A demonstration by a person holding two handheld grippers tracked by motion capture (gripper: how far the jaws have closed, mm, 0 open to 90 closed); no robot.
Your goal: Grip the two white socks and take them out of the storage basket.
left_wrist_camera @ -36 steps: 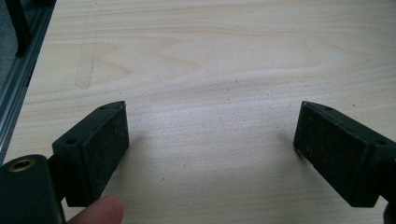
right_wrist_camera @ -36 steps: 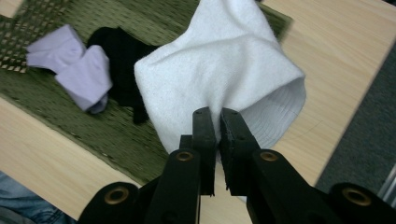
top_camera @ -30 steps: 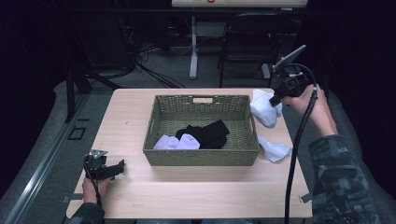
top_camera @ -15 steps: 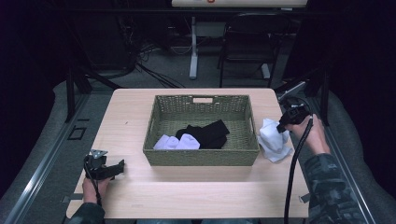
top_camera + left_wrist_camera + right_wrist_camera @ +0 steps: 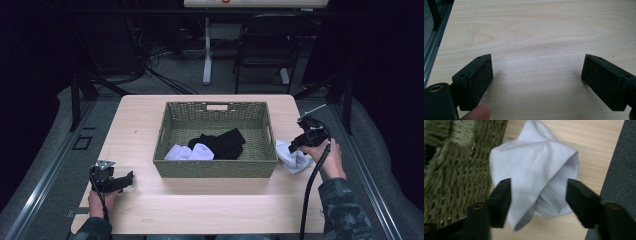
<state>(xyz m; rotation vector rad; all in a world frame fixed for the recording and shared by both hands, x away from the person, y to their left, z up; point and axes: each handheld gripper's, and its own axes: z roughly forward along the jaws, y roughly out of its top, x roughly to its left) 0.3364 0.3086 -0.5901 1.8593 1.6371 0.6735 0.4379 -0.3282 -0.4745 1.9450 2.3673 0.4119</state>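
A white sock (image 5: 294,160) (image 5: 534,167) lies crumpled on the table just right of the woven basket (image 5: 215,168) (image 5: 454,162). My right gripper (image 5: 295,147) (image 5: 539,188) hangs low over it. Its jaws have just been opening and now stand apart, with the sock loose between them. In the basket lie a black sock (image 5: 222,142) and two white ones (image 5: 189,152). My left gripper (image 5: 127,179) (image 5: 537,72) rests at the table's front left. It is open over bare wood with nothing between its fingers.
The table's right edge (image 5: 320,165) runs close beside the sock, with grey floor (image 5: 621,170) beyond it. Behind the table stand a chair (image 5: 262,50), a white stand (image 5: 207,50) and loose cables.
My right gripper came down from above the basket's right rear corner to the table, carrying the white sock. Its jaws opened and let the sock go. The left gripper stayed put.
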